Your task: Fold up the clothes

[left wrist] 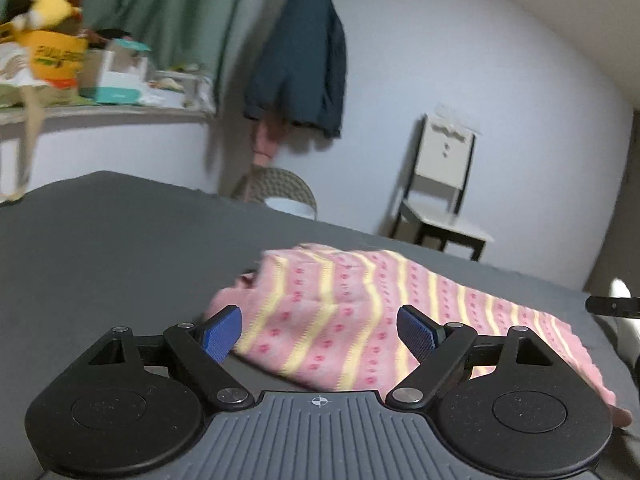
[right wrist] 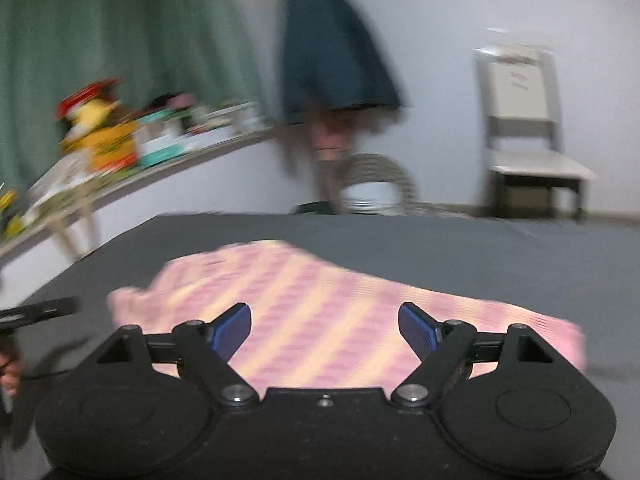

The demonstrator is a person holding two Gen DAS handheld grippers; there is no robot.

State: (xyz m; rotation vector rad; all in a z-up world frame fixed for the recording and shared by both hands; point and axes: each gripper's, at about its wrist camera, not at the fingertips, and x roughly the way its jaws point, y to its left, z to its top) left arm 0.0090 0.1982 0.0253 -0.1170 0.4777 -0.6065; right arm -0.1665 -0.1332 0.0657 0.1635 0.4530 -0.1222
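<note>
A pink garment with yellow wavy stripes and small red flowers (left wrist: 352, 312) lies folded over on the dark grey table (left wrist: 120, 240). My left gripper (left wrist: 320, 334) is open just in front of the garment's near edge, its blue pads (left wrist: 222, 332) spread wide with nothing between them. The right wrist view is blurred: the same garment (right wrist: 320, 312) spreads flat before my right gripper (right wrist: 325, 330), which is also open and holds nothing. Part of the other gripper (right wrist: 40, 310) shows at the left edge.
A shelf (left wrist: 104, 114) with boxes and a yellow plush toy runs along the left wall under a green curtain (left wrist: 180, 12). A dark blue coat (left wrist: 304, 60) hangs on the wall. A wicker basket (left wrist: 276, 190) and a chair (left wrist: 440, 188) stand behind the table.
</note>
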